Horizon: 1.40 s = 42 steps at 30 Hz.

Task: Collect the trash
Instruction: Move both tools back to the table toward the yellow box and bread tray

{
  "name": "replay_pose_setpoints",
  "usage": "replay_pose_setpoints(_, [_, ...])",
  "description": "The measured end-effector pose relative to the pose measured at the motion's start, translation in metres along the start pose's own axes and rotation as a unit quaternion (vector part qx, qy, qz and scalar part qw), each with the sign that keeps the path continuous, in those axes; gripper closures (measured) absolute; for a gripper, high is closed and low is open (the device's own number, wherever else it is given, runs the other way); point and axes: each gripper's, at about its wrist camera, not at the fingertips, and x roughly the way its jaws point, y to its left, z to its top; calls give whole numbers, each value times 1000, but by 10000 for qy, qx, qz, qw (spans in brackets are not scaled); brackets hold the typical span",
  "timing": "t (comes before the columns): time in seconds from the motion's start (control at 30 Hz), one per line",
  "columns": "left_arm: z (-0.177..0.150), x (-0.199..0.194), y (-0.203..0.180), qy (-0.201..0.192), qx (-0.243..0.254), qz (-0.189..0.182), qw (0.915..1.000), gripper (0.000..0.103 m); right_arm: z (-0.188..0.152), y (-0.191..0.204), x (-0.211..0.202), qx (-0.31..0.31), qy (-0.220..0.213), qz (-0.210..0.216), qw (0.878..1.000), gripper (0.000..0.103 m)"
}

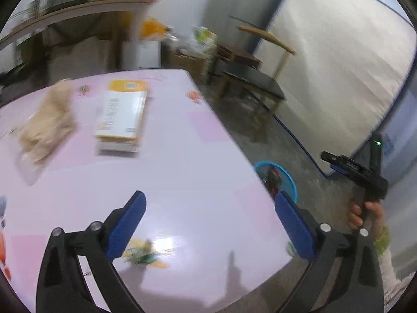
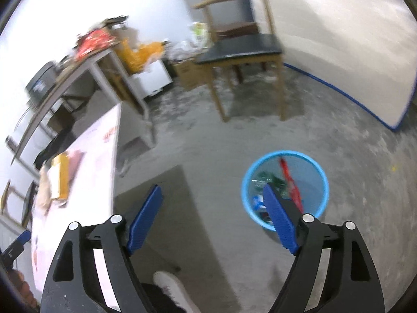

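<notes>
My left gripper (image 1: 209,203) is open and empty above the pink table (image 1: 182,172). On the table lie a crumpled beige paper wad (image 1: 45,122) at the left and a yellow and white box (image 1: 121,109) in the middle, both far ahead of the fingers. My right gripper (image 2: 212,195) is open and empty above the floor, just left of a blue trash bin (image 2: 285,185) that holds red, green and blue wrappers. The bin also shows in the left wrist view (image 1: 276,176), beside the table's right edge. The right gripper's body shows there too (image 1: 365,174).
A wooden chair (image 2: 242,49) with a dark seat stands beyond the bin. A white mattress (image 2: 338,31) leans on the right wall. A cluttered bench (image 2: 86,60) and boxes stand at the back. A white shoe (image 2: 169,287) is on the floor near the right gripper.
</notes>
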Motion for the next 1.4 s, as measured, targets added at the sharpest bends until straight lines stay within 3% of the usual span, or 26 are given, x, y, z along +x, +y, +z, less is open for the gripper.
replay_pose_setpoints(0.33, [-18, -62, 89, -520, -998, 654, 9915, 6, 4, 131, 0, -1110, 156, 437, 9927, 8])
replay_pose_setpoints(0.7, [-31, -112, 161, -909, -1631, 1000, 9773, 6, -6, 256, 17, -1801, 418, 433, 9818, 8])
replay_pose_setpoints(0.87, [-36, -128, 186, -1051, -1678, 1079, 9742, 6, -17, 298, 23, -2026, 498, 267, 9776, 8])
replay_pose_setpoints(1.1, [-42, -128, 226, -1108, -1938, 1058, 9690, 6, -37, 352, 26, -2601, 401, 432, 9638, 8])
replay_pose_setpoints(1.3, [-44, -115, 258, -1020, -2255, 987, 9639, 6, -50, 377, 32, -2855, 209, 355, 9575, 8])
replay_pose_setpoints(1.4, [-45, -112, 276, -1077, -2516, 944, 9572, 6, -58, 384, 39, -2938, 210, 291, 9552, 8])
